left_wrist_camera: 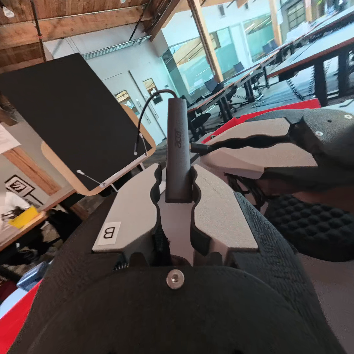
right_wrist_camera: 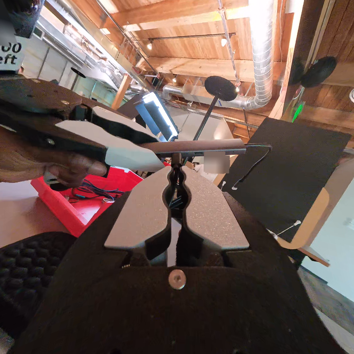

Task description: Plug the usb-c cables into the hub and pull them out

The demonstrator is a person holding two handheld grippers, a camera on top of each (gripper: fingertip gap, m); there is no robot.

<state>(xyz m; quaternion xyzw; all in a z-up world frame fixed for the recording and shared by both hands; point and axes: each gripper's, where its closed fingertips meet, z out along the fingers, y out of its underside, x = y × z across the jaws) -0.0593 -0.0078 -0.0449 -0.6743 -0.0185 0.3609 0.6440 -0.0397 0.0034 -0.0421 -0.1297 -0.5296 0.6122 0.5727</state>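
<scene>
My left gripper point(left_wrist_camera: 176, 169) is shut on a dark grey hub point(left_wrist_camera: 177, 138) and holds it upright in the air. The hub's own thin black cable point(left_wrist_camera: 142, 118) loops from its far end and hangs to the left. My right gripper point(left_wrist_camera: 206, 149) comes in from the right, shut on a black USB-C plug point(left_wrist_camera: 199, 147) whose tip meets the hub's side. In the right wrist view the hub point(right_wrist_camera: 201, 146) lies crosswise, and the plug point(right_wrist_camera: 176, 159) in my right gripper point(right_wrist_camera: 176, 169) reaches its port edge. The left gripper point(right_wrist_camera: 151, 155) holds the hub's left end. How deep the plug sits is hidden.
A red bin point(right_wrist_camera: 63, 206) with loose wires stands below, also in the left wrist view point(left_wrist_camera: 232, 122). A black dimpled foam mat point(left_wrist_camera: 306, 220) lies beside it. A black board with a wooden rim point(left_wrist_camera: 67, 118) stands behind. A person's hand point(right_wrist_camera: 76, 170) holds the left gripper. Less than 4 cm separates the two grippers' tips.
</scene>
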